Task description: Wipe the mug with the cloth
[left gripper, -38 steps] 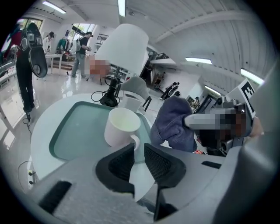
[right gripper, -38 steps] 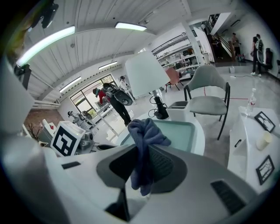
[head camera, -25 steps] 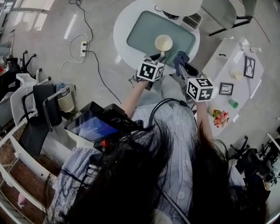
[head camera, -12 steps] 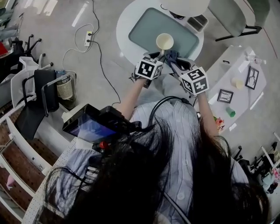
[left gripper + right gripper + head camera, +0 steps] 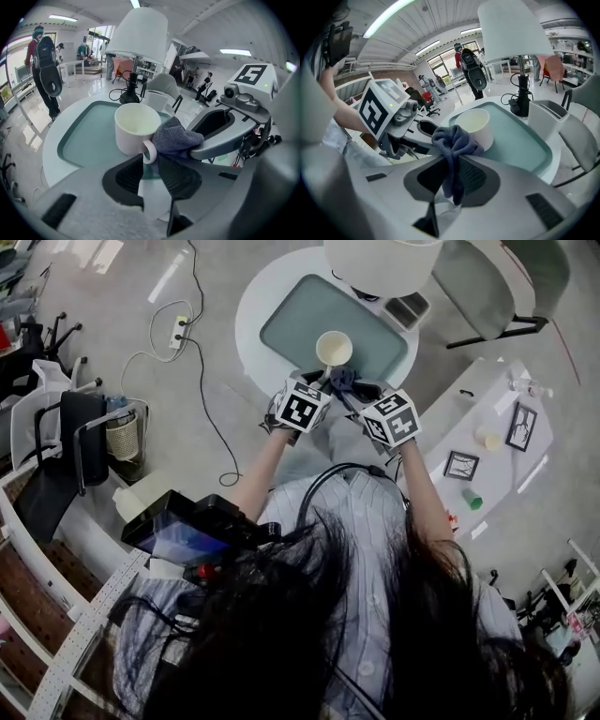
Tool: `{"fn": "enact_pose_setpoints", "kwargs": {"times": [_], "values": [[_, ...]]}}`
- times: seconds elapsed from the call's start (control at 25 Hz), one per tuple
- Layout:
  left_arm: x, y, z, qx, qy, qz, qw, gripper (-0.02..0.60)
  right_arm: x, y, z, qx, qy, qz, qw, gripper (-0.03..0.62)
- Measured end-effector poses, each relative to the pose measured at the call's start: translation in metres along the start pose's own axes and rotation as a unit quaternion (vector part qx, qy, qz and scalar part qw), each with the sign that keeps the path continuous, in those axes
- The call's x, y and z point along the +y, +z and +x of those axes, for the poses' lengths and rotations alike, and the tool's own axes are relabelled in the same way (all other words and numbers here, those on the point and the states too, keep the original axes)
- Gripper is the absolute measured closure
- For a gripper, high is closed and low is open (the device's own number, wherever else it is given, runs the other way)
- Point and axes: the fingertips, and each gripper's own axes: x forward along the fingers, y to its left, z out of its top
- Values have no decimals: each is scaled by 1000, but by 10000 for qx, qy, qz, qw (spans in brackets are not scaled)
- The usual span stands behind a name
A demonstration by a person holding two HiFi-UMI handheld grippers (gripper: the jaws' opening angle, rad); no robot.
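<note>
**While the left steadies the mug, the right brings the cloth to it**

Since my near view is mostly jaw, I start there: the right gripper (image 5: pixel 452 161) is clamped tight on the blue-grey cloth (image 5: pixel 451 140), which bunches above the jaws and trails below them. My left gripper (image 5: pixel 149 161) has its jaws drawn in narrow at the handle (image 5: pixel 150 152) of the cream mug (image 5: pixel 133 129); I think the handle is pinched between the tips, though the angle leaves some doubt. The cloth's bunched end touches the mug's outer wall just beside the handle. Beyond, the mug stands upright and empty on the teal tray (image 5: pixel 89 140), on the round white table (image 5: pixel 51 150), with a lamp (image 5: pixel 140 33) behind.

I judge the wiping is only at first contact. Next I should drag the cloth around the wall and over the rim, with the left bracing the mug so it neither turns nor tips.
</note>
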Motion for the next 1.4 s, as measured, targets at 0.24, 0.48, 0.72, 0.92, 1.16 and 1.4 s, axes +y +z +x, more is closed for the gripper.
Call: {"fn": "enact_pose_setpoints", "kwargs": {"times": [0.24, 0.48, 0.72, 0.92, 1.16, 1.4], "values": [[-1, -6, 0, 104, -10, 315, 9994, 492, -5, -4, 5, 112, -96, -121, 9998, 502], [1, -2, 2, 145, -59, 496, 9986, 505, -14, -3, 9, 207, -193, -254, 9993, 502], [3, -5, 3, 170, -94, 467, 9987, 506, -25, -2, 8, 123, -333, -58, 9994, 502], [12, -9, 1, 229, -6, 466, 9986, 508, -35, -2, 4, 101, -443, 4, 9990, 502], [7, -2, -2, 82, -142, 508, 9986, 506, -42, -5, 0, 99, -505, 58, 9987, 502], [-10, 0, 1, 135, -298, 798, 9963, 506, -47, -8, -3, 96, -588, 127, 9981, 502]]}}
